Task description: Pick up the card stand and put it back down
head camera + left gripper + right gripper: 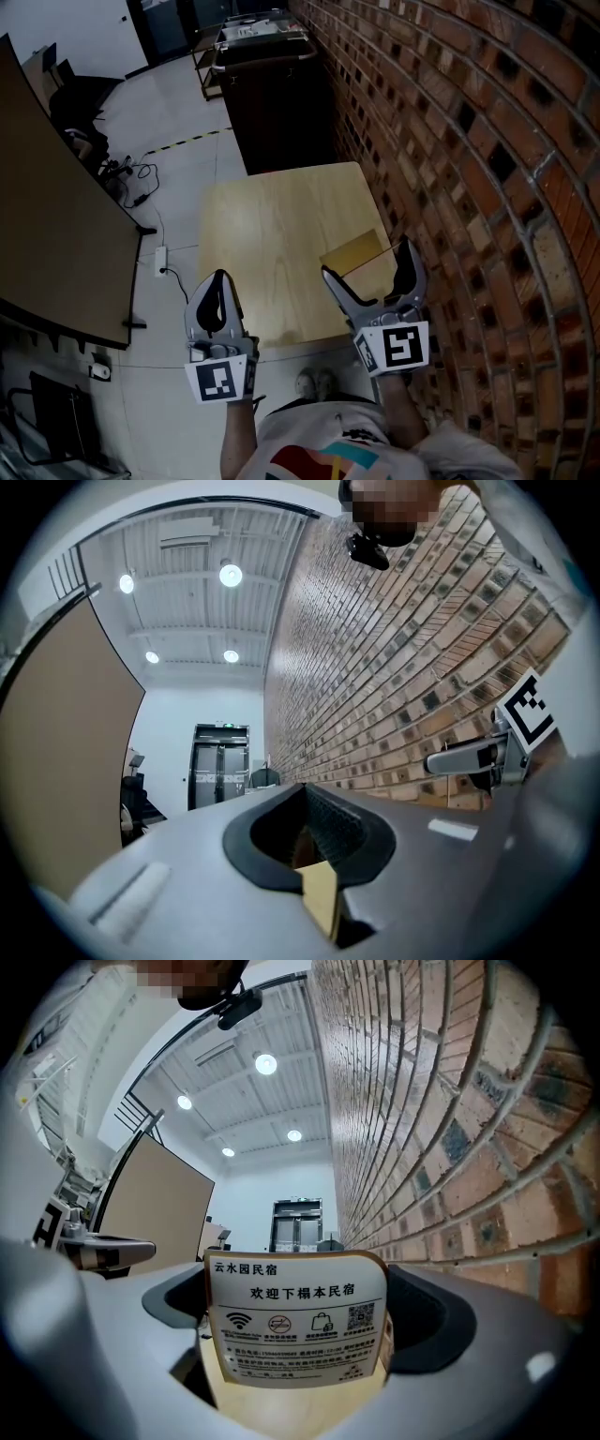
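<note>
card stand (356,251) sits on the surface (272,225) at its right edge, towards the near right corner, just beside the brick wall (469,187). it looks upright and resting on the wood, not lifted, its printed face turned to the right hand-held gripper (366,259).

that hand-held gripper is spread wide with the stand between its jaws, one jaw at each side edge of the card. the right gripper view does not show whether either jaw touches the card. no squeeze shows, so i judge there is no grip.

left hand-held gripper (219,281) hangs at the near left corner of the surface, its jaws closed together on nothing, well apart from the stand.

the step in hand looks like the grasp, before any lift, though the same pose would fit a release after setting down. if the lift is to come, the next move calls for closing evenly on both side edges. the card should stay square between the jaws so it does not tip, then go straight up, clear of the wall.
</note>
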`<state>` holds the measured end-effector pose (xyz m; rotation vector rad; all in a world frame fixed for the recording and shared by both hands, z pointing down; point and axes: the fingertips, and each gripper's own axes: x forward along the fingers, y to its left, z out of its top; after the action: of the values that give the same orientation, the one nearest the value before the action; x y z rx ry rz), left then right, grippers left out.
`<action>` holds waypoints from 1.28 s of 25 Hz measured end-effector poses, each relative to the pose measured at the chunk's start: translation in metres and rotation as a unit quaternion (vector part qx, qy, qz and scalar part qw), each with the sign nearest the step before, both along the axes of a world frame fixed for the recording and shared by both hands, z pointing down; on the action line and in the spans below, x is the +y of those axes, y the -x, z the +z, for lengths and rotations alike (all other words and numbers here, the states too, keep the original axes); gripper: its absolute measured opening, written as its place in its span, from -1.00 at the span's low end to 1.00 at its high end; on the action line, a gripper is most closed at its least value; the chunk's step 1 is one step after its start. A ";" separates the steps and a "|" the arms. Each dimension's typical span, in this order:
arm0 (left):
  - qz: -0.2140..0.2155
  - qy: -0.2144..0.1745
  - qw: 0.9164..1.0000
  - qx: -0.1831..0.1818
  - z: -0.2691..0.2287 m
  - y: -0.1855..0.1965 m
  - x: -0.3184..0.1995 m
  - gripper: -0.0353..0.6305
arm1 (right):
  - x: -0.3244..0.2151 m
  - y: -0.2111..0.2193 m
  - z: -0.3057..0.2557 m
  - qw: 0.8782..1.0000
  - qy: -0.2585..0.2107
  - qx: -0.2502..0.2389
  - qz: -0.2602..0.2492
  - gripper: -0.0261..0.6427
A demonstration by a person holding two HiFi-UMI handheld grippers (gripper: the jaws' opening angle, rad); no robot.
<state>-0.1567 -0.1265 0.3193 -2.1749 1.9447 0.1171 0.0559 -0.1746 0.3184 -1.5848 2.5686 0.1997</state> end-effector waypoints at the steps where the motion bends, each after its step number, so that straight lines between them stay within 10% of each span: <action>1: 0.000 0.000 1.000 0.000 0.000 0.000 0.000 -0.88 | 0.000 0.000 0.000 1.000 0.000 0.000 0.001 0.78; 12: -0.006 0.009 1.000 0.009 0.009 0.003 -0.001 -0.88 | -0.017 0.002 0.017 1.000 0.025 -0.005 -0.005 0.78; 32: -0.040 0.080 0.996 0.020 0.061 0.036 -0.030 -0.88 | -0.227 0.037 0.179 0.977 0.189 0.045 0.083 0.75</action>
<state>-0.1930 -0.1562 0.3804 -2.2039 2.1265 -0.0096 0.0191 -0.4011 0.4970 -1.9601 2.6616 -0.2248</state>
